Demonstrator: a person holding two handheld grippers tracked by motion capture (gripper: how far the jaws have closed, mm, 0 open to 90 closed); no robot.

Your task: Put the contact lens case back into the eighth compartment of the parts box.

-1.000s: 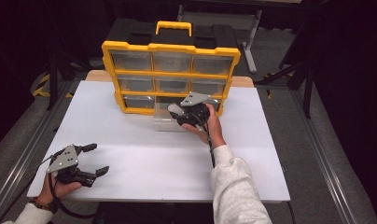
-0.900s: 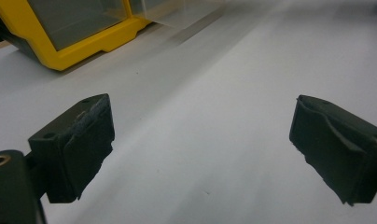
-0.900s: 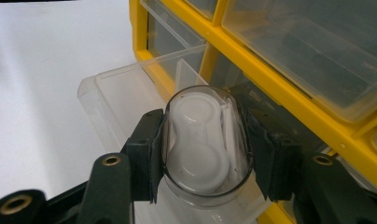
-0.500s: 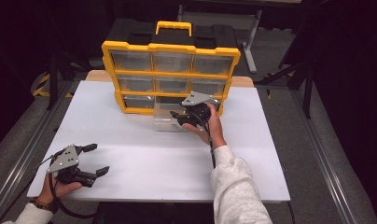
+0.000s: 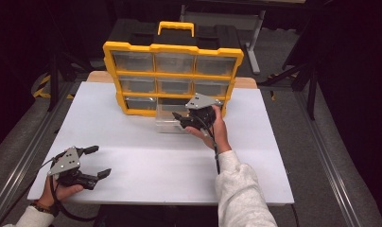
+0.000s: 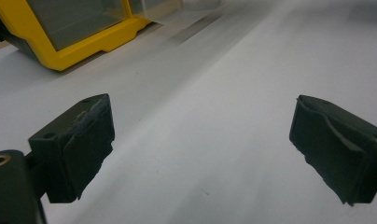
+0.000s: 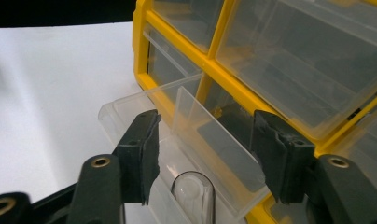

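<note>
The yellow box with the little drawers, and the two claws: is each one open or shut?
Yellow drawer box: upright on the white table.
Clear drawer: bottom middle, pulled out, looks empty.
Other drawers: pushed in.
Left claw: open, holding nothing, near the table's front edge.
Right claw: open, jaws on either side of the pulled-out drawer's front.

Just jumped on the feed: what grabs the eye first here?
The yellow organizer standing at the table's far edge, its clear drawers in a grid. One clear drawer is pulled out from the bottom row, with the right gripper open over it. The left gripper is open near the front-left corner.
</note>
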